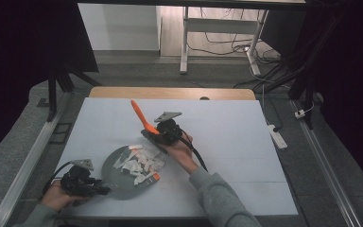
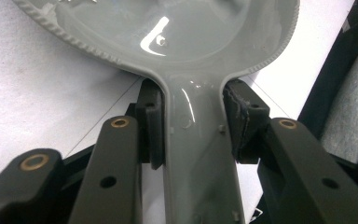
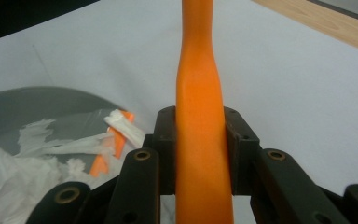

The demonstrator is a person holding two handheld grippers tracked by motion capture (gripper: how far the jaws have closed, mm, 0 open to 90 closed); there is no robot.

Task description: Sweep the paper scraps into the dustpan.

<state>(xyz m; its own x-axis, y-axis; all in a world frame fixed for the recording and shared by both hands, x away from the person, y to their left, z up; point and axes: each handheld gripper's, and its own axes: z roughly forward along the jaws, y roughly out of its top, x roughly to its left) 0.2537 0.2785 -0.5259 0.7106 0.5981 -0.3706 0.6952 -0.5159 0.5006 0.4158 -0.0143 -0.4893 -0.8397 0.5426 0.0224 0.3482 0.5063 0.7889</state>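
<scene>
A grey dustpan [image 1: 116,187] lies at the table's near left, with several white paper scraps [image 1: 139,163] and a small orange piece [image 1: 155,177] on it. My left gripper [image 1: 89,187] is shut on the pan's handle [image 2: 196,158], with both pads pressing its sides in the left gripper view [image 2: 193,126]. Just beyond the pan's far edge, my right gripper [image 1: 157,135] is shut on an orange tool handle [image 1: 139,116] that slants up and away. In the right gripper view [image 3: 200,144] the orange handle [image 3: 198,93] runs up between the pads, with scraps [image 3: 32,154] at the left.
The white table top [image 1: 227,142] spreads wide to the right and behind the pan. A wooden strip [image 1: 170,92] runs along its far edge. Black stands and cables sit on the floor beyond; a power strip [image 1: 278,136] lies by the right edge.
</scene>
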